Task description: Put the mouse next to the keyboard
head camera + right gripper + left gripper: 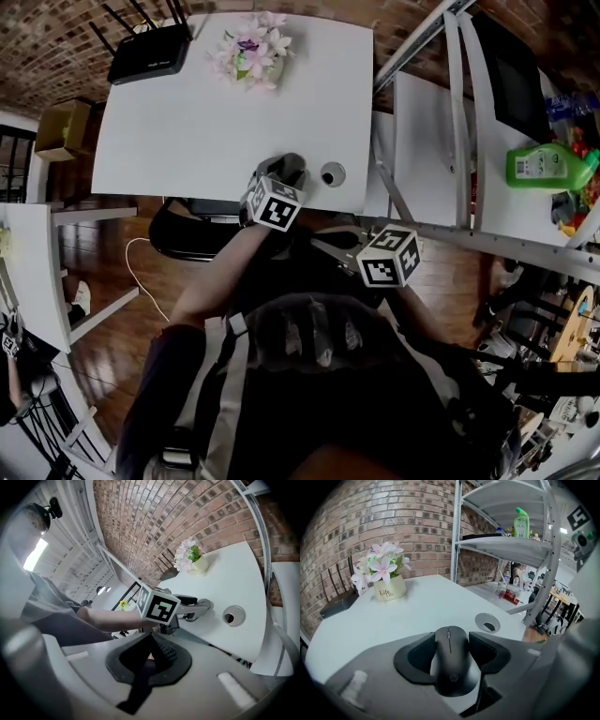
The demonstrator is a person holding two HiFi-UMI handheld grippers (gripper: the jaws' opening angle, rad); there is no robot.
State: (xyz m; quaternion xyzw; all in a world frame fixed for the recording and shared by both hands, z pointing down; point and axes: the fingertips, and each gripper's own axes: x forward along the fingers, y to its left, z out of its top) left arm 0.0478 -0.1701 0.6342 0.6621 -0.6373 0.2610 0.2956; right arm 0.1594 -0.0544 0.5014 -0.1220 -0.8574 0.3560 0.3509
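The white table (187, 131) bears a black router (150, 53) at its far left corner, a flower pot (251, 52) by its far edge, and a grommet (333, 173) near its front right corner.

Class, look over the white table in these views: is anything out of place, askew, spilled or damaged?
Nothing is spilled, tipped or damaged. The cream flower pot stands upright on the white table, and the black computer mouse sits straight between the left gripper's pads. One oddity: no keyboard shows in any view.
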